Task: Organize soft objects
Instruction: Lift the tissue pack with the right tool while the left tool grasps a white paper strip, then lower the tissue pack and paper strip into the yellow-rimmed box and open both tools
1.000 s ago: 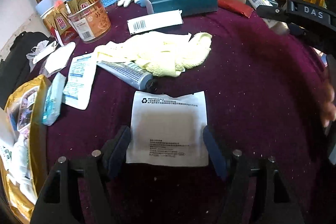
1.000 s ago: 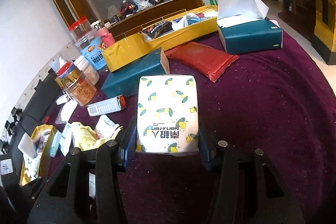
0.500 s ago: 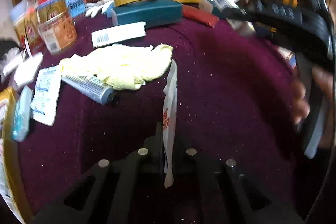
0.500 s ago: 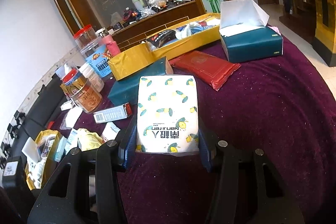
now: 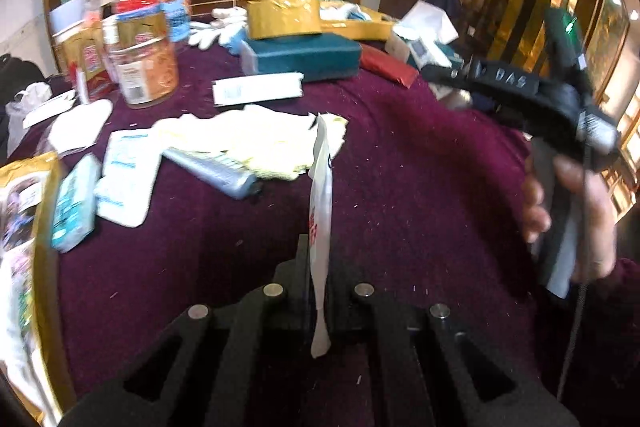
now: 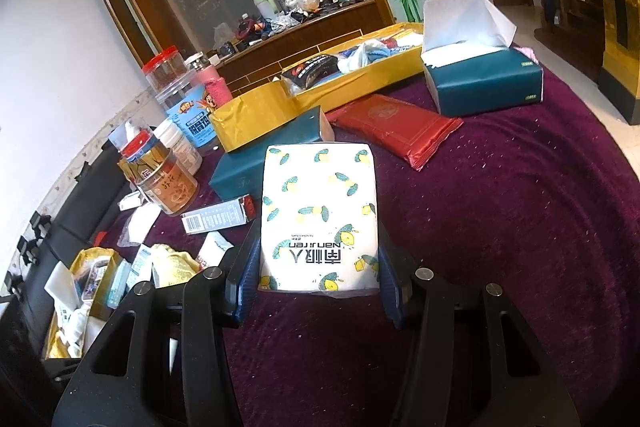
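Above the purple tablecloth (image 5: 420,187), both tongs carry soft packets; the sorting step is in hand.

The left gripper (image 5: 318,267) is fully closed on a thin white sachet (image 5: 322,195), standing edge-on toward 12 o'clock. The right gripper (image 6: 316,267), half open, clamps the lemon-print tissue pack (image 6: 320,211). Next, I judge, each needs a place, perhaps the yellow tray (image 6: 360,83) at 12 o'clock.

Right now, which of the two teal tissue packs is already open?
The teal tissue pack at the far right, past the red packet: white tissue sticks up from its top. The other teal pack, under the gold box, is sealed.
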`<action>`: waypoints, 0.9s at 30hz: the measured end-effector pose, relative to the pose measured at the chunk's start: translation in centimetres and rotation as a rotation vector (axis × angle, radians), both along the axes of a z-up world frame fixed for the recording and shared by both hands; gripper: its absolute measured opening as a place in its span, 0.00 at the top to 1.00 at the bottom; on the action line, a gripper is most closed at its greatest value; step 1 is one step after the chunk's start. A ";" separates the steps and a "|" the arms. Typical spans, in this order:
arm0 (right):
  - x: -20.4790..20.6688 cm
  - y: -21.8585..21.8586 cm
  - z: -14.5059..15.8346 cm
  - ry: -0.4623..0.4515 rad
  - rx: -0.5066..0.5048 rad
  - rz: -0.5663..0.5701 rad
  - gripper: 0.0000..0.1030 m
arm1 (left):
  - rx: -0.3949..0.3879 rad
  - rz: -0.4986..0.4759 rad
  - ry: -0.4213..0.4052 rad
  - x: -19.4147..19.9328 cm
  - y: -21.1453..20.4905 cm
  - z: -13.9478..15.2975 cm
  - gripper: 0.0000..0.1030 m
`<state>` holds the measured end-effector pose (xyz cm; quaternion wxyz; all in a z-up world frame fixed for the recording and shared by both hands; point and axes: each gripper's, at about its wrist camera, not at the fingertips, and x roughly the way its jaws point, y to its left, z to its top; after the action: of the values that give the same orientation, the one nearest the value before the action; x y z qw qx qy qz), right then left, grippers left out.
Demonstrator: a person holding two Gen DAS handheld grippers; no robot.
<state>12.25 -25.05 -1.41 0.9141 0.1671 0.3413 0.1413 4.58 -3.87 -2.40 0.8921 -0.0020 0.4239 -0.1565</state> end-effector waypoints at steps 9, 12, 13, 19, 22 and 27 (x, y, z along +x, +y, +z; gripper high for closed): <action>-1.3 2.3 -0.2 0.019 0.050 0.117 0.52 | -0.050 0.120 -0.033 -7.2 8.8 3.3 0.96; -2.8 4.5 1.2 -0.013 0.110 0.197 0.51 | -0.059 0.182 -0.058 -9.4 13.0 4.9 0.96; -3.7 6.1 2.0 -0.041 0.099 0.232 0.51 | -0.055 0.192 -0.063 -9.4 13.8 5.2 0.96; -7.7 19.1 3.5 -0.010 0.156 0.544 0.51 | -0.031 0.289 -0.103 -9.7 20.6 7.2 0.96; -9.2 27.1 2.9 0.037 0.126 0.665 0.50 | 0.001 0.320 -0.074 -8.8 22.4 6.6 0.95; -9.5 34.2 1.6 0.107 0.103 0.694 0.49 | -0.002 0.316 0.059 -8.8 25.3 4.4 0.75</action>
<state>2.72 9.17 0.22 0.7828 0.0941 0.4178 0.4514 -4.21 21.43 2.03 0.8927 -0.0745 0.4442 -0.0144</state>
